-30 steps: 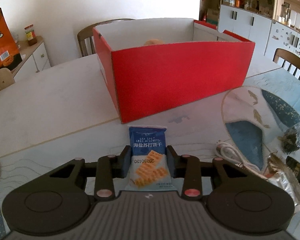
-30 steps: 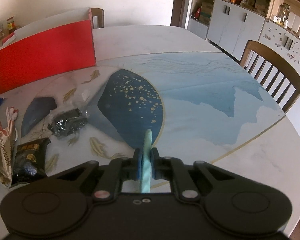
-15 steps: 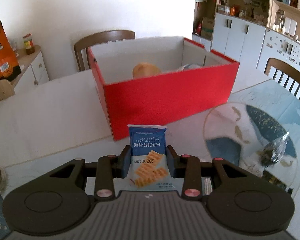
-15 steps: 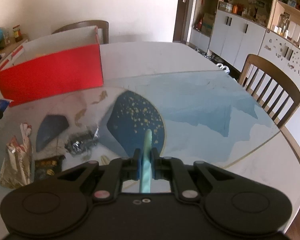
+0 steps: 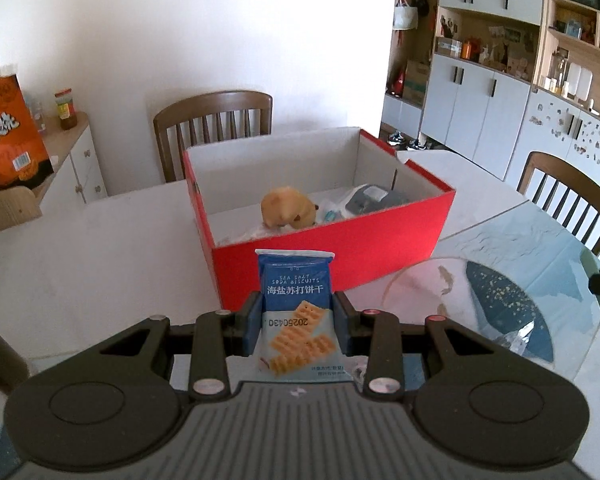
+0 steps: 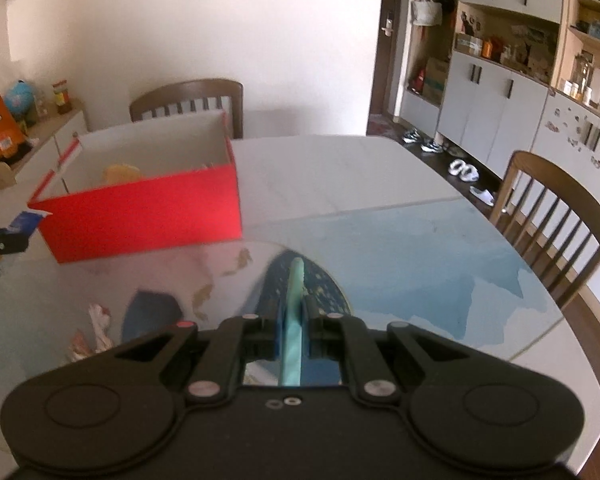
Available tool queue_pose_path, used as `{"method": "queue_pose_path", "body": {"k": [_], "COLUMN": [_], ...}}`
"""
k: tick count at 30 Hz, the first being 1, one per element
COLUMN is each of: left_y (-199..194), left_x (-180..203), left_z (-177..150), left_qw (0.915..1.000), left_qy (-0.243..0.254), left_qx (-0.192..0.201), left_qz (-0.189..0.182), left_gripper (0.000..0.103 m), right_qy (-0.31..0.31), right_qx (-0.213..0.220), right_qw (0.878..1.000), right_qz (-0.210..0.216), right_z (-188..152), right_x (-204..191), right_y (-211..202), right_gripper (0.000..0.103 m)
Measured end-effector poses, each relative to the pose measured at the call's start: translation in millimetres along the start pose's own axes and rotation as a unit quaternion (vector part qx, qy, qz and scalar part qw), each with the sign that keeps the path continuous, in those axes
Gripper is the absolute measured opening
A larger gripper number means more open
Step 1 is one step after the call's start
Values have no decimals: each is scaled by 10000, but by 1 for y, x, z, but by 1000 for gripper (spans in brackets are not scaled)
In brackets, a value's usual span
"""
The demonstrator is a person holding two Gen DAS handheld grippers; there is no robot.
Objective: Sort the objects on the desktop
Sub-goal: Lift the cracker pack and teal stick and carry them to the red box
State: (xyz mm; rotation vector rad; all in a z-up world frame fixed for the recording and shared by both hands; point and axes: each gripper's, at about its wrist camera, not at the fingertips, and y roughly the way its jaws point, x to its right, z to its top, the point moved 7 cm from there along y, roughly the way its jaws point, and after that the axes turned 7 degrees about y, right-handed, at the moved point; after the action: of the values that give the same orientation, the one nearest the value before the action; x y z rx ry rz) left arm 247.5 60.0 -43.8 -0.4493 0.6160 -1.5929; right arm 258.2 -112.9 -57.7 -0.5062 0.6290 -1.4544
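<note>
My left gripper (image 5: 296, 320) is shut on a blue soda biscuit packet (image 5: 296, 304) and holds it in the air, just in front of the red box (image 5: 340, 248). The box is open and white inside, with a yellow toy (image 5: 286, 213) and a grey item (image 5: 370, 200) in it. My right gripper (image 6: 294, 330) is shut on a thin light-green flat object (image 6: 294, 312) held edge-on above the table. The red box (image 6: 148, 208) lies ahead and left of it. The left gripper with the packet (image 6: 24, 222) shows at the far left edge.
The round table has a blue patterned mat (image 6: 400, 256) under glass. Snack wrappers (image 6: 96, 328) lie at the left of the right wrist view. Wooden chairs stand behind the box (image 5: 214, 128) and at the right (image 6: 556, 216). Cabinets line the right wall.
Both grippers have risen well above the table with their loads still held. The inside of the red box has come into view. The box now looks farther and lower.
</note>
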Motion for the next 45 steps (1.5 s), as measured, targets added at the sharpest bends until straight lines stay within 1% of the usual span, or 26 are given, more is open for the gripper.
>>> {"method": "queue_pose_path", "body": {"k": [5,12,18,24,31,38,45], "left_y": [-9,-16,-17,-13,-5,8,39], "left_x": [-1,2,4,3,-4,-20,-35], "left_z": [15,35,53,75,91,103,108], "left_qw": [9999,9998,9997,9996,9992,9984,9966], "left_qy": [-149,-207,-223,-235,-341,-466,-595], "left_qx": [-44,-54,-46,0,-33,-143,-445], "left_qz": [-72,-51,9,127,195,293,360], "left_gripper": [35,35,35,35,35,35,36], "right_qy": [-81,-361,-500,-715,-862,-933,-981], "right_qx": [124,168,194,247,322,342,289], "right_qw": [9996,9974,9948,9922,9884,9857,9831], "right_qz": [224,592,867,994,1209,1363,1518], "right_z": [21,49,73,92,113,135,148], "right_x": [-14,-40,-58,-70,-86,-100,-114], "right_y": [-11,-19,-17,-9,-1,16,38], "right_gripper": [9,9,9,9,9,9,9]}}
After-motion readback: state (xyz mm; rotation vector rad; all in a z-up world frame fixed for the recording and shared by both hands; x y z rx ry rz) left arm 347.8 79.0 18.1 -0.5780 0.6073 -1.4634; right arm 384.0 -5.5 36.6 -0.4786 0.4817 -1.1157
